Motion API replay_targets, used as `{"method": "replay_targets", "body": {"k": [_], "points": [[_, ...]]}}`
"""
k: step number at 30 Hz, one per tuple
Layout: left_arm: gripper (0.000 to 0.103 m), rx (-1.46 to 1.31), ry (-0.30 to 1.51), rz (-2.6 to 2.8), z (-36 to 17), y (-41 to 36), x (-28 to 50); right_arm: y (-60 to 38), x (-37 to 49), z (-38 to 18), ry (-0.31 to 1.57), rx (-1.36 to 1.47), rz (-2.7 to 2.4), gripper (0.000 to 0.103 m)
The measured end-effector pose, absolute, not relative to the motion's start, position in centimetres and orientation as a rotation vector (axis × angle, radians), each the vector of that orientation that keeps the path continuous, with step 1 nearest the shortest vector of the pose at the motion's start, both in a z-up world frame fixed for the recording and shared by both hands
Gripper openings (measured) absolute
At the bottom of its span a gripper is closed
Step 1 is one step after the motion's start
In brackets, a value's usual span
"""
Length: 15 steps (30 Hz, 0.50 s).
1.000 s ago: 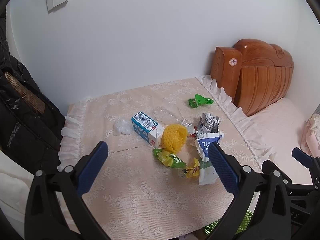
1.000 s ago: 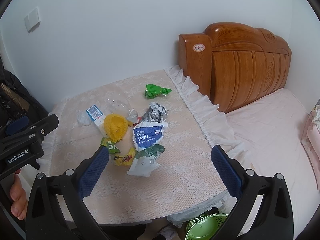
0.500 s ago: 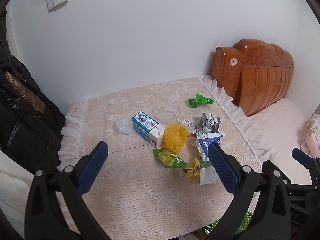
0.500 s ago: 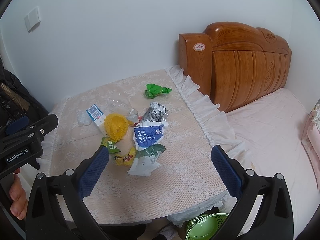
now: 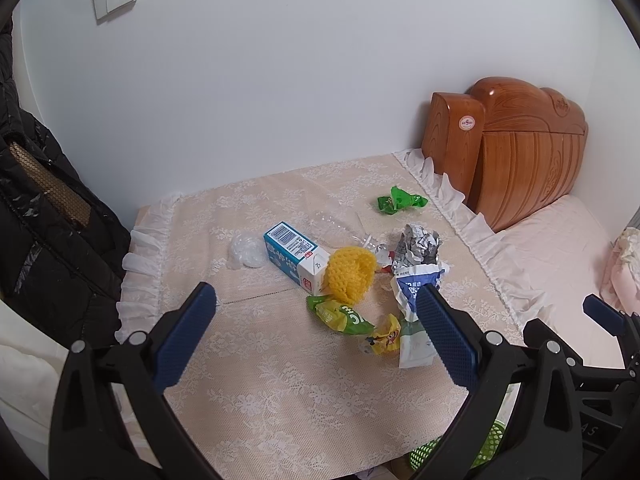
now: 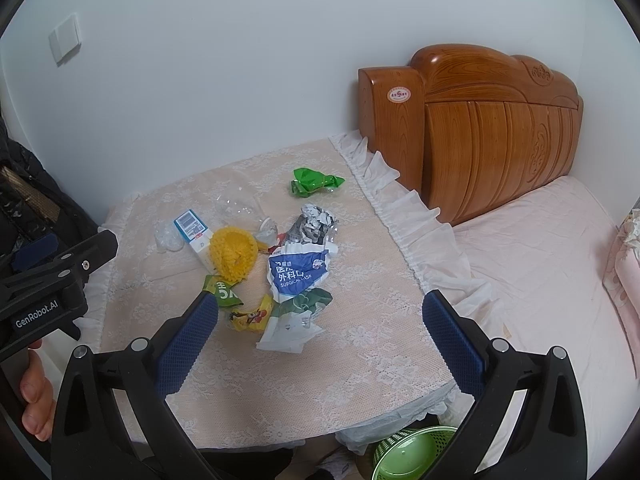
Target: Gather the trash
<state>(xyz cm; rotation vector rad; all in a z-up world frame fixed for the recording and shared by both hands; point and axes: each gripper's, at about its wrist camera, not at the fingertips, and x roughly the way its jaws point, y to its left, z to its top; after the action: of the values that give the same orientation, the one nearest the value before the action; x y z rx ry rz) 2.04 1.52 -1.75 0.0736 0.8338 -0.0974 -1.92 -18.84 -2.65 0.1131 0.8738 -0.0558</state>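
Trash lies in a heap on a lace-covered table: a blue-white carton, a yellow foam net, a green-yellow wrapper, a small yellow wrapper, a blue surgical-mask packet, crumpled foil, a clear bottle, a green wrapper. My left gripper and right gripper are open, empty, above the table's near side.
A green mesh basket stands on the floor below the table's front edge. A wooden headboard and a pink bed lie to the right. A black jacket hangs at left. A clear plastic scrap lies beside the carton.
Both views have shifted very slightly; the trash lies as before and both grippers stay open.
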Motion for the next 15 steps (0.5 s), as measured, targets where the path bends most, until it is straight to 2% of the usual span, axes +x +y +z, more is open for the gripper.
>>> {"method": "replay_targets", "body": {"k": [9,15], "points": [[0.096,0.058,0.852,-0.105,-2.2,2.6,3.0,-18.8,-1.7,-3.0,0.873,0.119,-0.057,0.101],[0.096,0.025,0.934,-0.116,-5.2,4.9,4.4,-19.0,-1.0,-5.6,0.909,0.111,-0.072,0.101]]}}
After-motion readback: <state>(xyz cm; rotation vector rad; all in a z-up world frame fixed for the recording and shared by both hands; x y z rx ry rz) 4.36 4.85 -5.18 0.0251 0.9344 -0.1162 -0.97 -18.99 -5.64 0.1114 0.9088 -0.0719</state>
